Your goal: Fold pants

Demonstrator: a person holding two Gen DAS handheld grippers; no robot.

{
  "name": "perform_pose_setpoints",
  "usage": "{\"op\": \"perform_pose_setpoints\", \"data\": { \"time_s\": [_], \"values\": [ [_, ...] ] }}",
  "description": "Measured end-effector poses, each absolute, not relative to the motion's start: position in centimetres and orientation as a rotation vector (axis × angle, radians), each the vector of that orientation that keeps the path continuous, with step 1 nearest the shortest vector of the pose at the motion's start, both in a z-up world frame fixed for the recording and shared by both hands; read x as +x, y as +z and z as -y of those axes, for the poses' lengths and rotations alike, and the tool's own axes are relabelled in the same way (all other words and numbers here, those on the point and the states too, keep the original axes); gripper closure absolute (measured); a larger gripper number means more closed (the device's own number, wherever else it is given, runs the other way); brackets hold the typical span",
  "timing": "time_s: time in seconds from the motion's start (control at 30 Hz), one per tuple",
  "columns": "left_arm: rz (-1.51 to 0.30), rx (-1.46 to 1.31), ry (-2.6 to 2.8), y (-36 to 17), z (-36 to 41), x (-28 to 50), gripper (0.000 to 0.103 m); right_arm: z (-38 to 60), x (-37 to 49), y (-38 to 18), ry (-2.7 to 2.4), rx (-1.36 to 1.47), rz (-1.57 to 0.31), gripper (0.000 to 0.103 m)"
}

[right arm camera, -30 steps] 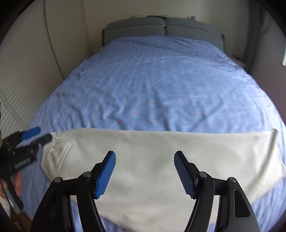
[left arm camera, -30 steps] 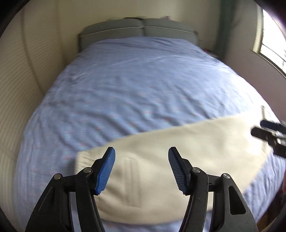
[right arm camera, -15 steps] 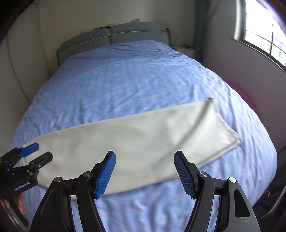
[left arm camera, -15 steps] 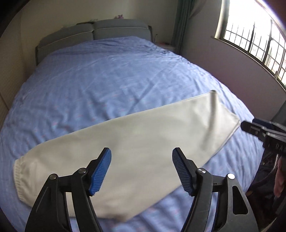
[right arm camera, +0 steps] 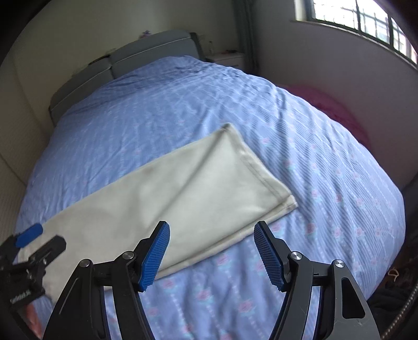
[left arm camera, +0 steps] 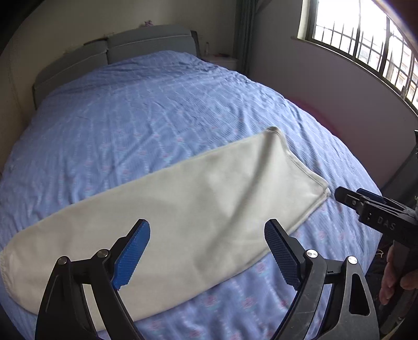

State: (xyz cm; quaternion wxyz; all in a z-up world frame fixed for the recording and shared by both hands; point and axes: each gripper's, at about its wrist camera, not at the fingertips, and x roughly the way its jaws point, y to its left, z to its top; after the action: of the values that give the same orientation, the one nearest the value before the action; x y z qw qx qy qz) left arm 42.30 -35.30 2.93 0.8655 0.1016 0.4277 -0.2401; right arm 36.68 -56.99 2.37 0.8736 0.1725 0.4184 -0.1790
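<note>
On bed (left arm camera: 162,109): one cream pants (left arm camera: 183,209); two hand-held grippers, gaping.

Cream pants (left arm camera: 198,209) flat on blue bedspread (left arm camera: 162,109), under open left hand-held gripper (left arm camera: 207,236)

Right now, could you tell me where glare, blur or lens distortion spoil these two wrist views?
Left wrist view: the window is blown out white, the bed bulges from fisheye distortion, and the cream pants look slightly soft. Right wrist view: the window glares less, the pants and bedspread pattern are smeared, yet the gripper's fingers stay sharp; the corners go dark in both.
</note>
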Motion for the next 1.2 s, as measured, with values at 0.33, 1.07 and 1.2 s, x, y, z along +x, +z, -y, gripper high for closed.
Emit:
{"op": "perform_pose_setpoints", "data": {
  "time_s": [0.33, 1.07, 1.2],
  "values": [
    [-0.947, 0.253, -0.502, -1.6, 44.5, 45.0, 0.013, 66.6, 39.2, -4.3, -0.472, 0.456, -0.91, 0.046],
    [-0.966, 0.329, -0.545, -4.5, 49.7, 47.2, 0.013, 71.2, 43.2, -9.7, -0.494, 0.542, -0.99, 0.093],
    [-0.962, 0.32, -0.558, -4.2, 49.8, 47.1, 0.013, 71.0, 41.7, -7.2, -0.53, 0.485, -0.941, 0.095]
  ]
}}
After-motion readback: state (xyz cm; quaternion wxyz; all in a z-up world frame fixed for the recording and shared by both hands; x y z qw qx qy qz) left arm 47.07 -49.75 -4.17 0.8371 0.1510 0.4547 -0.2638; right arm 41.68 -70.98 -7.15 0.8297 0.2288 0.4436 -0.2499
